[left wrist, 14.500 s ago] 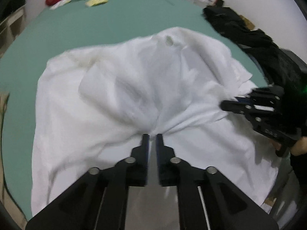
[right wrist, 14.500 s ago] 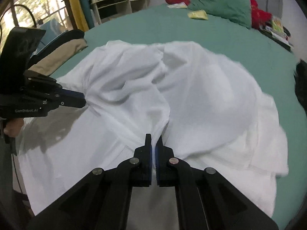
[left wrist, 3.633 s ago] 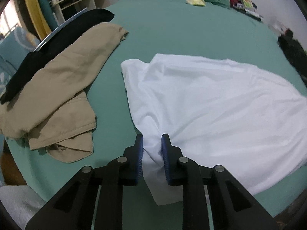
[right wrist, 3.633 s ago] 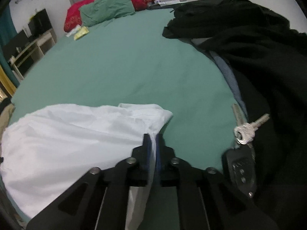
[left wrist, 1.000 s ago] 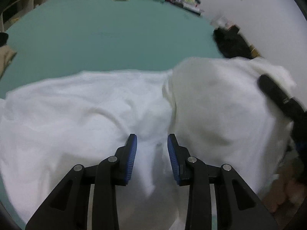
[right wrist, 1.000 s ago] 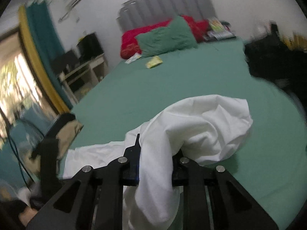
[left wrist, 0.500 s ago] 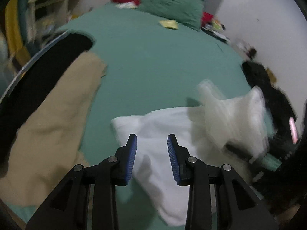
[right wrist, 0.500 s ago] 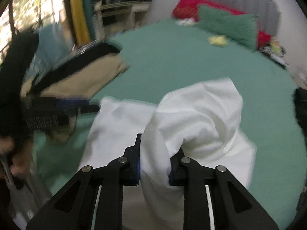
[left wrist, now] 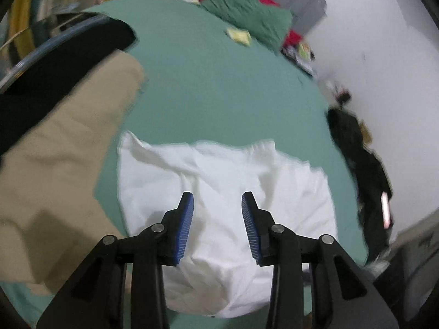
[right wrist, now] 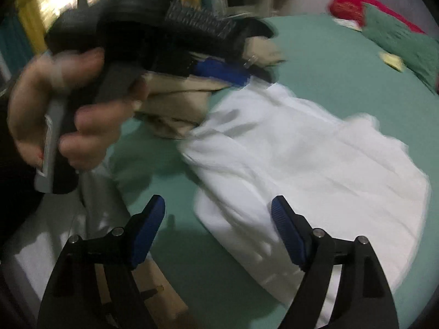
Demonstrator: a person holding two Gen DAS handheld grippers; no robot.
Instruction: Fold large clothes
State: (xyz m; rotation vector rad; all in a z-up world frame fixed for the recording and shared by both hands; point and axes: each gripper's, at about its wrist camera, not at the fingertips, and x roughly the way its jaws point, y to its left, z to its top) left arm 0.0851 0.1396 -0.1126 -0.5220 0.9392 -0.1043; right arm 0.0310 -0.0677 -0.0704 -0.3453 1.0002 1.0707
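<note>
**A:** ok so left wrist view first. How far along is this fold, you think?

**B:** The crumpled white cotton garment lies in a roughly rectangular heap on the green bed sheet, just beside the tan fabric pile on its left. I'd guess at least one fold is in, since it looks doubled over, but the edges are lumpy and the top is wrinkled, so probably another fold or some smoothing is left. The left claw is released, blue pads apart, nothing between them, hovering over the near half of the garment.

**A:** anything you can't make out there?

**B:** The near hem is hidden behind the claw's arms. The dark clothing heap at the right is blurred, and there's a pinkish object on it I can't identify.

**A:** and the right wrist view?

**B:** Right claw is released too, spread wide and empty, over the garment's near corner and the sheet. Same white garment, flatter from here. The person's left hand takes up the upper left and is motion-smeared, so it blocks part of the tan pile. The garment's right edge is smeared as well, so I can't tell how many layers it has.
</note>
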